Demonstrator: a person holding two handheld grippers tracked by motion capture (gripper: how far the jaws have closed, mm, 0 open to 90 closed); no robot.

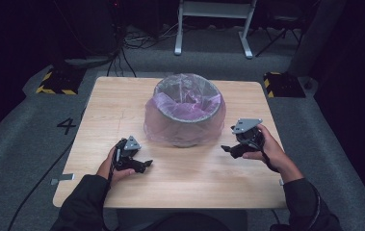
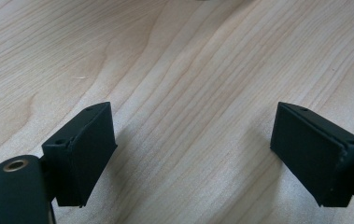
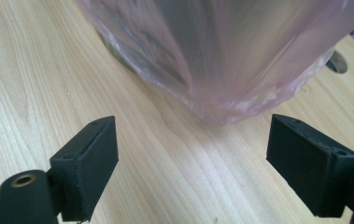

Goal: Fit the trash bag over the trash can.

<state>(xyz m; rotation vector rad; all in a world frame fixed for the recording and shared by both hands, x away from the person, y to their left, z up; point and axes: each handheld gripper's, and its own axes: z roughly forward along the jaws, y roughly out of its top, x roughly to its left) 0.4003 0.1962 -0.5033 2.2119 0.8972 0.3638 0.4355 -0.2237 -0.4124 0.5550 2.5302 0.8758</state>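
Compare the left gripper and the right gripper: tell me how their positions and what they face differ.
The left gripper sits nearer the person's edge of the table, while the right gripper sits farther in, beside the bin. The left gripper view looks along its jaws at bare wood; the right gripper view looks at the pink bag draped over the bin. Both have jaws spread wide, hold nothing, and point inward toward the table's middle.

My table [image 2: 174,70] is pale, smooth wood grain. The bin's bag [image 3: 221,56] is thin, glossy pink plastic; my pads [image 3: 90,158] are matt black.
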